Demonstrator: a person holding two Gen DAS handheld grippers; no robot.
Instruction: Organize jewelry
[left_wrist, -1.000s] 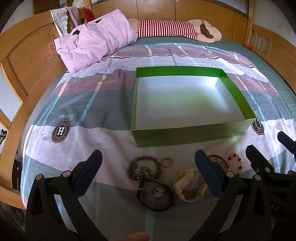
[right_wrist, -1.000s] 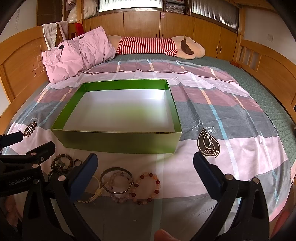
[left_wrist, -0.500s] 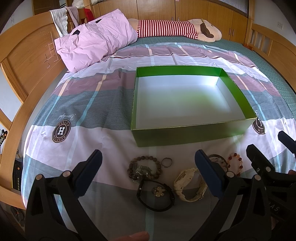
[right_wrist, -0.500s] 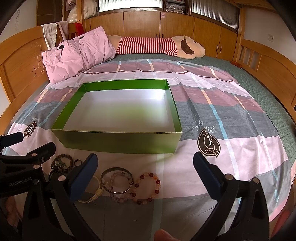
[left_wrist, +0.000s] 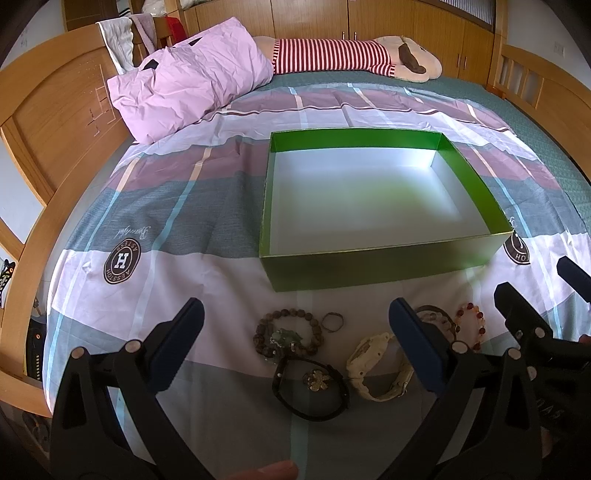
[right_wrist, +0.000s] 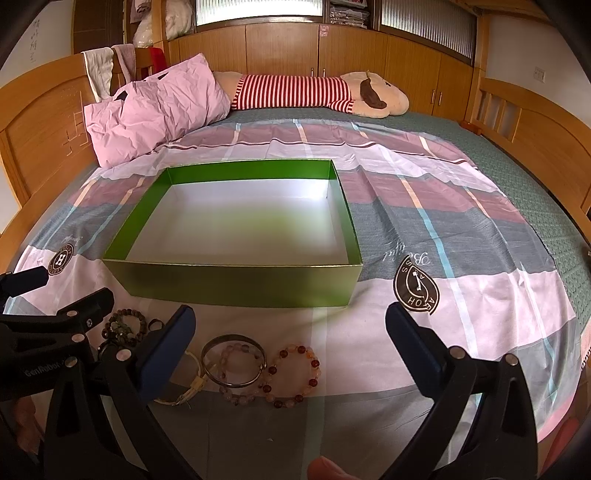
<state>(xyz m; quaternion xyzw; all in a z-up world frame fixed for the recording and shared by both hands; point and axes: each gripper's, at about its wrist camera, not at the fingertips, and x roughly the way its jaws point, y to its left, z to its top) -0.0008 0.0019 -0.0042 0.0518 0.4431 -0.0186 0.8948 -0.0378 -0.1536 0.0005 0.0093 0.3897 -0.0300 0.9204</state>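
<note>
Nearest, the left gripper (left_wrist: 295, 332) and right gripper (right_wrist: 290, 334) both hang wide open and hold nothing. Below them, bracelets (right_wrist: 293, 371) and a watch (left_wrist: 376, 360) lie near the bed's (right_wrist: 461, 236) near edge. Beyond sits the empty green box (left_wrist: 384, 267). Judged unstarted; next comes closing on one piece

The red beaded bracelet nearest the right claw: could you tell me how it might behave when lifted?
The red beaded bracelet is a loop of separate round beads, so it would probably sag and swing rather than hold its ring shape. The glossy beads may slip between claw pads. Lying flat on the bedsheet, it seems unlikely to roll.
</note>
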